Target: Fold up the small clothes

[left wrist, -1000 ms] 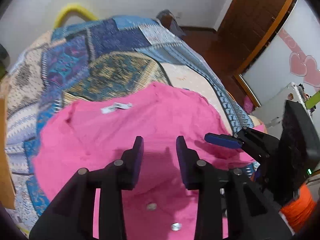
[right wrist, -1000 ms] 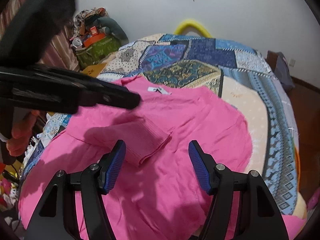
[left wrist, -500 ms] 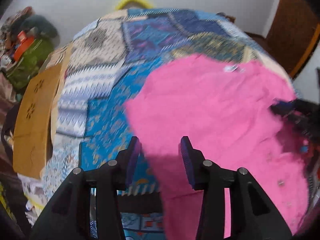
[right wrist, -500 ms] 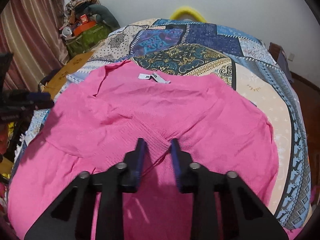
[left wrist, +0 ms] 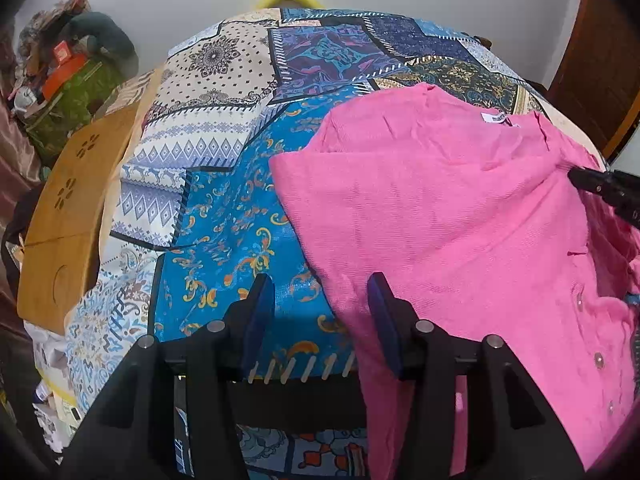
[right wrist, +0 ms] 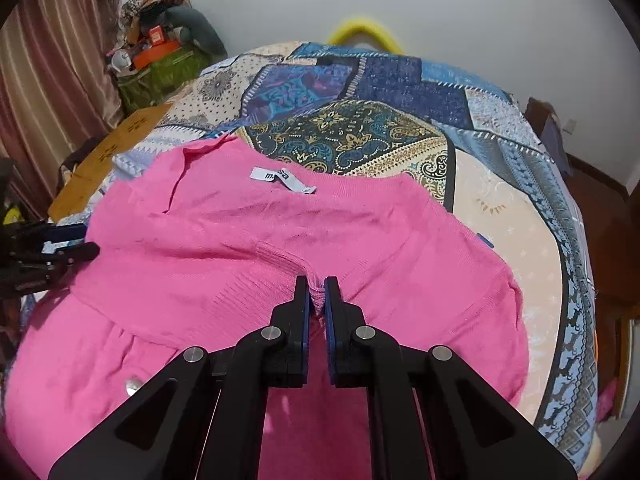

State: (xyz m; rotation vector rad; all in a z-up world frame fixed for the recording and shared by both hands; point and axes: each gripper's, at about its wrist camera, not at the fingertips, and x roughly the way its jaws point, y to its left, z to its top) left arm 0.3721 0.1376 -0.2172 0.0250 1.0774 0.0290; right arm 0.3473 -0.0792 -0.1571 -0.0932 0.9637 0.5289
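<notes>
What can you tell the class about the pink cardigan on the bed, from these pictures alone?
The pink cardigan is a soft, fine-ribbed knit with a white neck label and small pale buttons. It lies spread and creased on the patchwork bedspread, one sleeve folded across its body. The right hand-held gripper pinches that sleeve's ribbed cuff; the left hand-held gripper, open, straddles its side edge.

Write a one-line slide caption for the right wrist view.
Right gripper shut on the ribbed cuff of a pink knitted cardigan spread on a patchwork bedspread.
</notes>
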